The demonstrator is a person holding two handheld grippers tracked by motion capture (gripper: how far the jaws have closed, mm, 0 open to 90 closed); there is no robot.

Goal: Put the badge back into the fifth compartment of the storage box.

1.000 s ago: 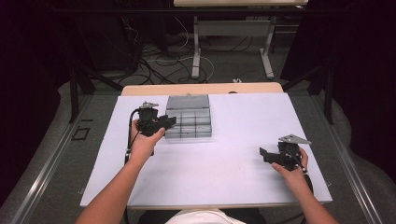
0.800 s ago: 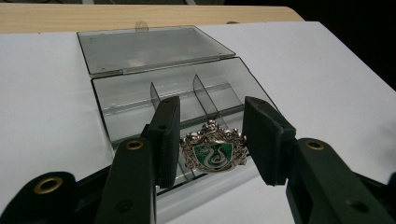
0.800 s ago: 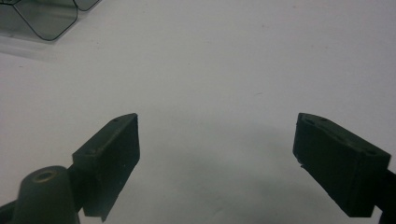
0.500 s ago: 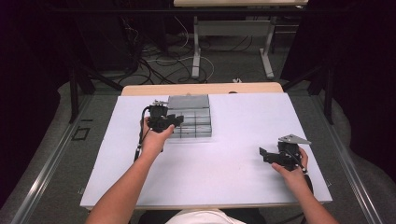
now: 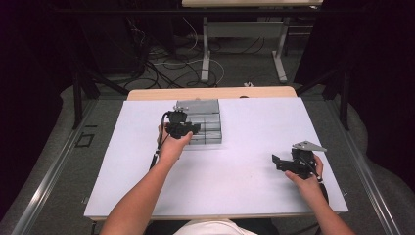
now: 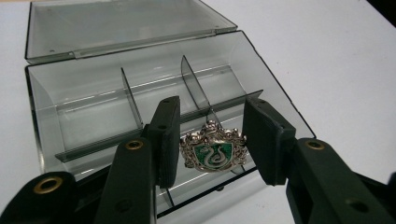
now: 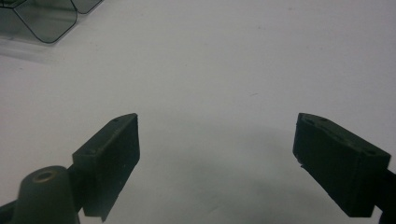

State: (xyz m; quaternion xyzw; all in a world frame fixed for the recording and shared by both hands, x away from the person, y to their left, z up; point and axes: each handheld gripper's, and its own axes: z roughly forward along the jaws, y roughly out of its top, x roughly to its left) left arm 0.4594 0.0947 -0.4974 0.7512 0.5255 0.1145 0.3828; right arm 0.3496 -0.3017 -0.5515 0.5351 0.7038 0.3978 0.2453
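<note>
A silver crest badge (image 6: 213,147) with a green snake emblem sits pinched between the jaws of my left gripper (image 6: 211,140). It hangs over the front compartments of a smoky clear plastic box (image 6: 84,100), which has thin dividers and an open lid (image 6: 116,23) lying back. From above, the left gripper (image 5: 192,129) is over the left front part of the box (image 5: 208,120). My right gripper (image 5: 277,162) rests low near the table's right edge, jaws wide apart, with nothing between them (image 7: 217,140).
The white table top (image 5: 235,176) spreads around the box. A corner of the box (image 7: 42,18) appears at the far upper left in the right gripper view. Behind the table are desk legs and cables (image 5: 161,63) on the floor.
My left gripper has travelled right from beside the box to over its front compartments, carrying the badge. The right gripper has stayed where it was.
</note>
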